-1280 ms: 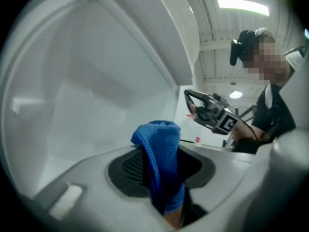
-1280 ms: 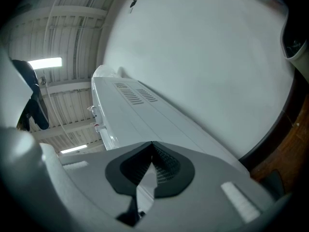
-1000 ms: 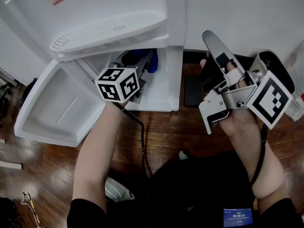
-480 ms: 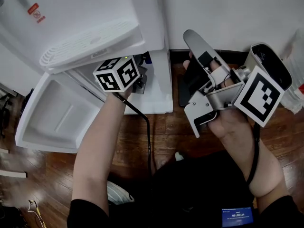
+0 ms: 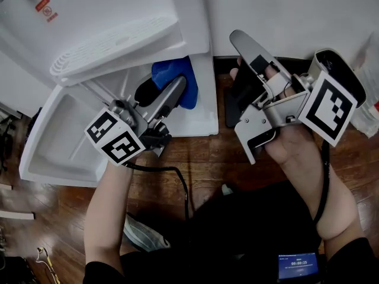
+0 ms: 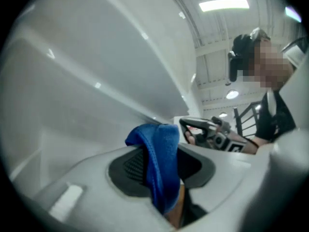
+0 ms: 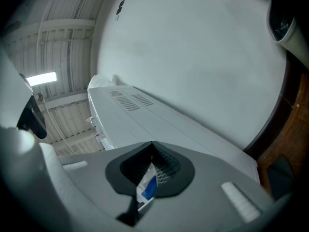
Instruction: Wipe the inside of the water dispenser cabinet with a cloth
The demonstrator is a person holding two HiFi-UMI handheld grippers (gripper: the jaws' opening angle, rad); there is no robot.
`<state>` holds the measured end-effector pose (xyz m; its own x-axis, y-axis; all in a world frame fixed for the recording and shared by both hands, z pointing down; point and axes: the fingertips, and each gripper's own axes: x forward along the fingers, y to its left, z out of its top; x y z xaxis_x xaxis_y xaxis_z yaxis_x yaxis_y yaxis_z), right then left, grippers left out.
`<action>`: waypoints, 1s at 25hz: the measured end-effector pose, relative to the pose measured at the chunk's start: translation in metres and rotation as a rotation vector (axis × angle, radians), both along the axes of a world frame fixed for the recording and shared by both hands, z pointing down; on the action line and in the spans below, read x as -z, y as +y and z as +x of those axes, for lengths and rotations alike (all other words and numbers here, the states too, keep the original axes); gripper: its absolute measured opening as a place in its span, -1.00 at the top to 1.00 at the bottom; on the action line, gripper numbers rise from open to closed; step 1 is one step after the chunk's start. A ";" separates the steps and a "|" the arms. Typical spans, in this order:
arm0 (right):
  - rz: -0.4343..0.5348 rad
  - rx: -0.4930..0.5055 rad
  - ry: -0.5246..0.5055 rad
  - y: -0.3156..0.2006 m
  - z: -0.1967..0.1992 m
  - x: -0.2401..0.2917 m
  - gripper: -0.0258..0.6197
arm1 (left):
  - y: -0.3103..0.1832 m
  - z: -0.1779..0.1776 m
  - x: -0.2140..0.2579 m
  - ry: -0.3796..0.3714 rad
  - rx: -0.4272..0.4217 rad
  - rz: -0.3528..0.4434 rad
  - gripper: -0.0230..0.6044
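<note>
- Cloth (image 5: pixel 169 71), blue and bunched, is sitting at the mouth of the cabinet (image 5: pixel 204 114), just under the drip tray (image 5: pixel 112 40) overhang of the water dispenser (image 5: pixel 118 10). Can't tell whether it is touching any inside surface.
- Left gripper (image 5: pixel 176 89) is gripping the cloth. Its jaws are clamping a fold, which is sticking out past the tips and hanging down between them in the left gripper view.
- Right gripper (image 5: pixel 240 43) is hovering off to the right, well apart from the cabinet and pointing up toward the wall (image 5: pixel 284 10). Its jaws are pressing together.
- White-and-blue sliver (image 7: pixel 146 187) is showing in the gap behind the right tips. Can't tell if it's a pinched scrap or something seen through the gap.
- Cabinet door (image 5: pixel 65 135) is hanging wide open to the left, so nothing is blocking the opening.
- Step, my read: the wiping phase is in hand, with the cloth sitting at the opening rather than deep inside.
- Next move is calling for driving the left gripper into the cabinet, laying the exposed fold flat on a wall or the floor panel, then sweeping with light pressure.
- Watch-outs: only a small fold is protruding, so the jaw tips are risking scraping the plastic. The clamp needs to be staying firm so the cloth isn't dragging out.
</note>
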<state>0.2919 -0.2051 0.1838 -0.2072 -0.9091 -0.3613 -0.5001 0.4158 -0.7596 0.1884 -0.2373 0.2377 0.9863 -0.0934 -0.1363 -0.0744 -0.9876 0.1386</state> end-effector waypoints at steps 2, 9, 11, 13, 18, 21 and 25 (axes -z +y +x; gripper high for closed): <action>-0.002 -0.004 -0.002 0.000 0.001 0.000 0.91 | 0.021 -0.011 -0.006 -0.032 -0.076 0.002 0.50; 0.000 -0.009 -0.032 0.000 0.003 -0.001 0.91 | -0.067 -0.042 -0.082 -0.541 0.360 0.405 0.49; -0.002 -0.006 -0.038 0.000 0.002 -0.001 0.91 | -0.093 -0.031 -0.118 -0.754 0.386 0.587 0.49; -0.001 -0.004 -0.042 0.000 0.002 -0.001 0.91 | -0.109 -0.011 -0.154 -0.939 0.333 0.721 0.49; -0.010 -0.010 -0.057 -0.002 0.003 -0.005 0.91 | -0.142 0.014 -0.223 -1.224 0.240 0.816 0.49; -0.019 -0.007 -0.055 -0.002 0.004 -0.006 0.91 | -0.142 0.024 -0.241 -1.256 0.212 0.849 0.49; -0.016 0.007 -0.052 -0.002 0.002 -0.006 0.91 | -0.126 0.031 -0.246 -1.248 0.112 0.904 0.49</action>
<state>0.2940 -0.2074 0.1894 -0.1949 -0.9134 -0.3575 -0.4564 0.4071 -0.7912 0.2192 -0.3631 0.4842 0.5065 -0.5154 0.6912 0.2388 -0.6864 -0.6869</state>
